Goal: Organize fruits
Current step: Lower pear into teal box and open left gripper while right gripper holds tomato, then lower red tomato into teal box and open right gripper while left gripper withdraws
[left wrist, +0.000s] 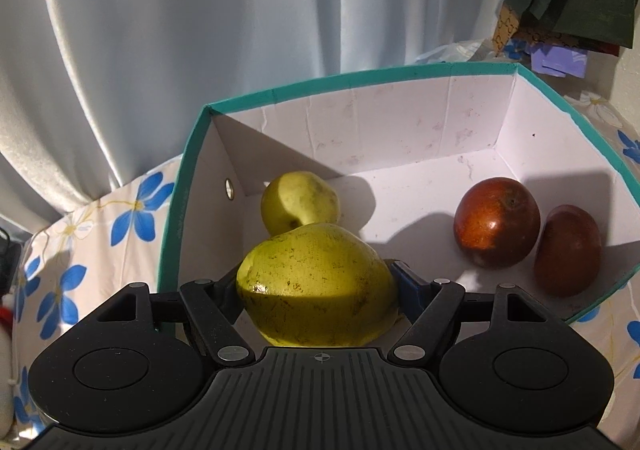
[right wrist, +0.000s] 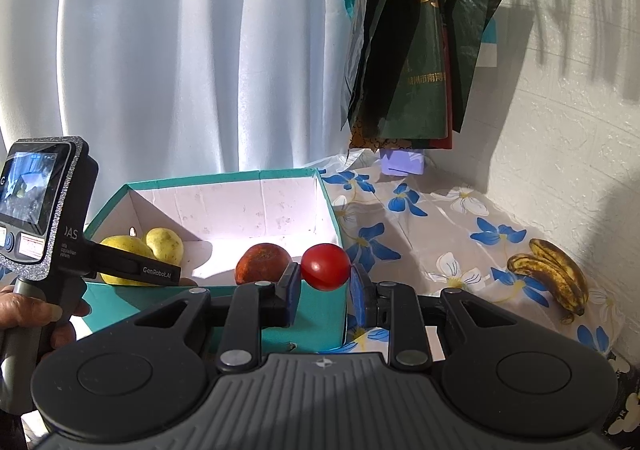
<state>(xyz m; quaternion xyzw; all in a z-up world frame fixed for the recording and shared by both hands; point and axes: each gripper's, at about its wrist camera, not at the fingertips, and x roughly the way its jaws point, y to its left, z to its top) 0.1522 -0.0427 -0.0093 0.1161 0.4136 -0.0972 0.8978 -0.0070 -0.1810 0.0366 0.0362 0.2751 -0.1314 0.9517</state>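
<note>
L gripper (left wrist: 318, 282) clamped on large yellow-green pear (left wrist: 316, 278) over teal box (left wrist: 400, 76), R gripper (right wrist: 326, 282) clamped on red tomato (right wrist: 325, 267) beside box.

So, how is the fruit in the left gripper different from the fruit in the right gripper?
The large pear in the left gripper is yellow-green and speckled, while the small tomato in the right gripper is red, smooth and glossy. The pear is much bigger, so the left gripper stands far wider. The pear is over the teal box, beside another pear; the tomato is outside its front corner. Both are clamped between gripper fingers.
</note>
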